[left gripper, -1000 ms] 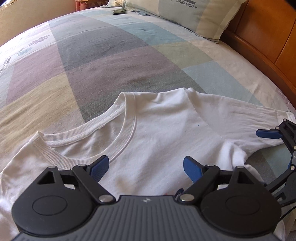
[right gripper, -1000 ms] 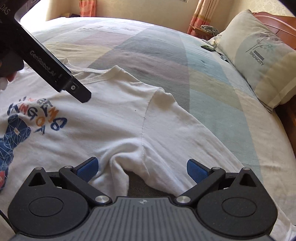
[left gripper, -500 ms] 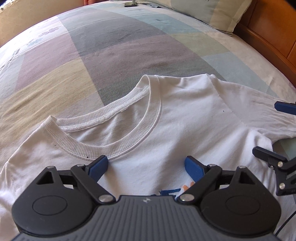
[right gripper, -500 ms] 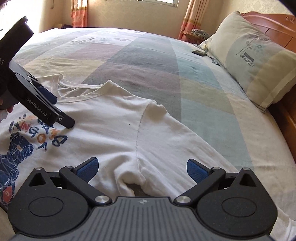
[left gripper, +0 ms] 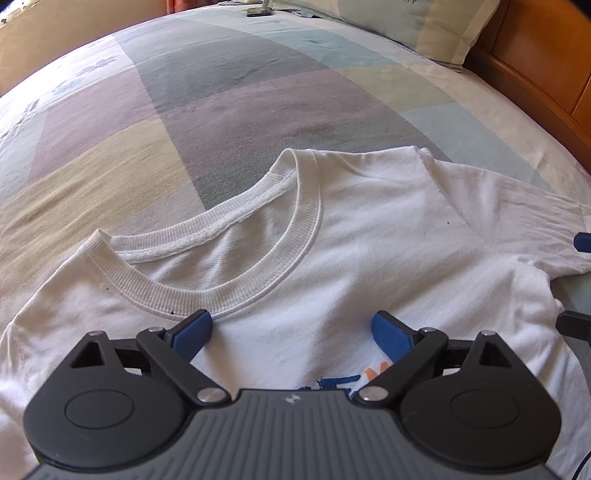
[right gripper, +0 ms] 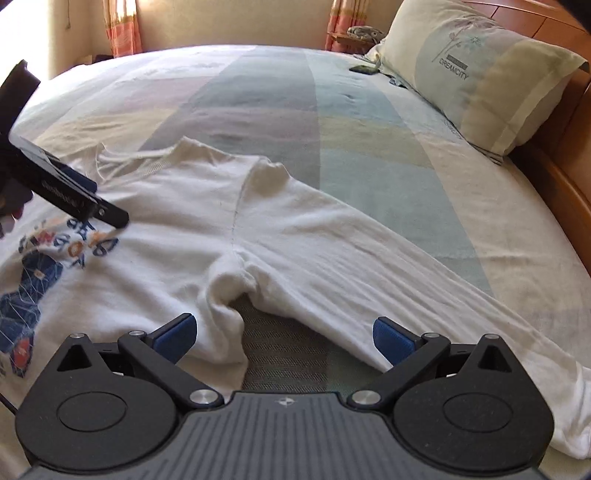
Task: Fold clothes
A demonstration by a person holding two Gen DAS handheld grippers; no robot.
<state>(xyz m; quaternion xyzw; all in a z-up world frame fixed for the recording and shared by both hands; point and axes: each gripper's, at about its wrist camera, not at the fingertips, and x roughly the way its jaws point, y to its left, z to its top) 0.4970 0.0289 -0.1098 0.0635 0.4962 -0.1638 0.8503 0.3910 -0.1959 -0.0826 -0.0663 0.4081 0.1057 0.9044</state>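
Left wrist view: a white shirt (left gripper: 369, 240) lies flat, front up, on the bed (left gripper: 221, 110), its ribbed collar (left gripper: 236, 258) facing the camera and a blue-and-orange print (left gripper: 354, 380) just showing at the lower edge. The left gripper (left gripper: 291, 332) hovers low over the chest just below the collar, its blue pads spread wide with nothing between them. One sleeve (left gripper: 517, 229) runs off to the right, where bits of the right gripper (left gripper: 576, 288) peek in at the frame edge.

In the right wrist view the shirt (right gripper: 184, 229) spreads across the near side of the bed (right gripper: 332, 122), the long sleeve (right gripper: 388, 266) stretching right and toward the camera, the cloth bunched at the armpit (right gripper: 236, 273). The right gripper (right gripper: 284, 336) is wide apart and holds nothing; its pads straddle the armpit gap, one over the shirt's side, the other over the sleeve's lower edge. The print (right gripper: 48, 258) lies at the left, and the left gripper (right gripper: 85, 199) reaches over the chest above it.

Beyond, a pillow (right gripper: 480, 74) leans against the wooden headboard (right gripper: 554, 177), a small dark object (right gripper: 364, 68) lies on the bed near it, and orange curtains (right gripper: 122, 26) hang at the far wall.
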